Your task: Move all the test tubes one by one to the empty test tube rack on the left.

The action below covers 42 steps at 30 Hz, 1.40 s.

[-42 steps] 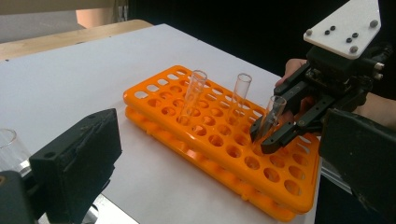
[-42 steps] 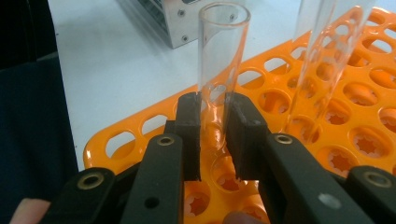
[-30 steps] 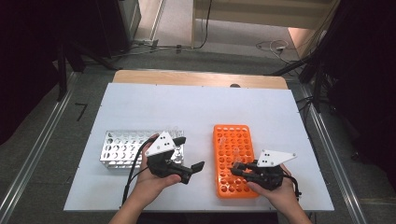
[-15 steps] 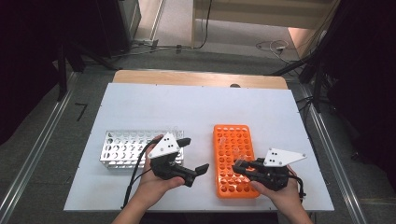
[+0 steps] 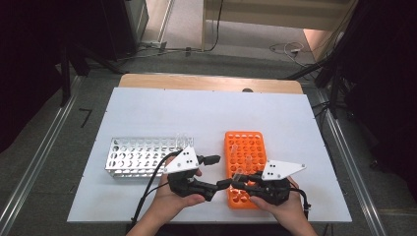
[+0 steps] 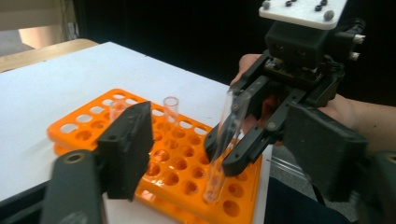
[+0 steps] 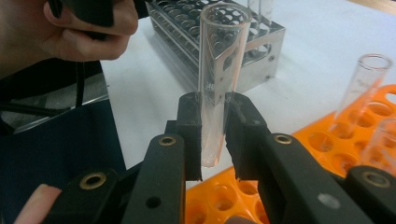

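Right gripper [image 7: 214,135] clamped the clear glass test tube [image 7: 218,70] upright over the orange plastic rack [image 5: 244,167]; left gripper [image 6: 219,149], jaws apart and just closing, flanked the tube, empty.

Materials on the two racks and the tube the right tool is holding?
Orange rack: likely moulded plastic, matte, uniform colour. Silver rack: looks like sheet metal, brushed sheen, sharp folded edges. Clear round-bottomed tube: fully transparent, thin-walled; glass or clear plastic, can't tell.
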Available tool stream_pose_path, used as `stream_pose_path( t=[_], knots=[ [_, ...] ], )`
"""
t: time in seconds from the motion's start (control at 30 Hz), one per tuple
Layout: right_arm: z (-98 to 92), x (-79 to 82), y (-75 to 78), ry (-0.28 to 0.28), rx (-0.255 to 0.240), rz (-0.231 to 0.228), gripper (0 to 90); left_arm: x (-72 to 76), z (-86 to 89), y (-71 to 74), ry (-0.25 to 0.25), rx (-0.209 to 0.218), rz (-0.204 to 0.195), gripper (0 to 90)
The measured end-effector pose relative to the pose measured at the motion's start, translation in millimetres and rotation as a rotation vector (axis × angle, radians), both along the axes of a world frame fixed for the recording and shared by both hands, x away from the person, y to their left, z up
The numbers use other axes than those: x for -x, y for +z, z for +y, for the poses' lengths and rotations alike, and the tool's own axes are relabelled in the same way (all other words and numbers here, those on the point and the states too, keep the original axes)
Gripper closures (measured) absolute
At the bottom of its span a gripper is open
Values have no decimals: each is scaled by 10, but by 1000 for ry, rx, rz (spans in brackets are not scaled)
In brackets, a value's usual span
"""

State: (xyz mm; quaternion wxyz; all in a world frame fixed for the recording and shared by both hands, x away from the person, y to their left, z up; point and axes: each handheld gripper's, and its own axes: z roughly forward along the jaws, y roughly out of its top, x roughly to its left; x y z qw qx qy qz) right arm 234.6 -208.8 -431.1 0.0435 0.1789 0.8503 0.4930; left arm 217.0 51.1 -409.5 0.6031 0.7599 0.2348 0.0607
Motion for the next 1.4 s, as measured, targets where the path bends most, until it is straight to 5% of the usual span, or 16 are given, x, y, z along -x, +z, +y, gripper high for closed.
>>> stream_pose_path(
  t=[0.37, 0.8, 1.4],
  knots=[
    [111, 55, 9, 41, 5, 1, 742, 59, -165, -48, -43, -25, -6, 489],
    [150, 84, 2, 60, 11, 1, 742, 81, -171, -44, -35, -27, -35, 705],
    [142, 75, 1, 56, 6, 3, 742, 79, -171, -49, -22, -38, -49, 734]
  ],
)
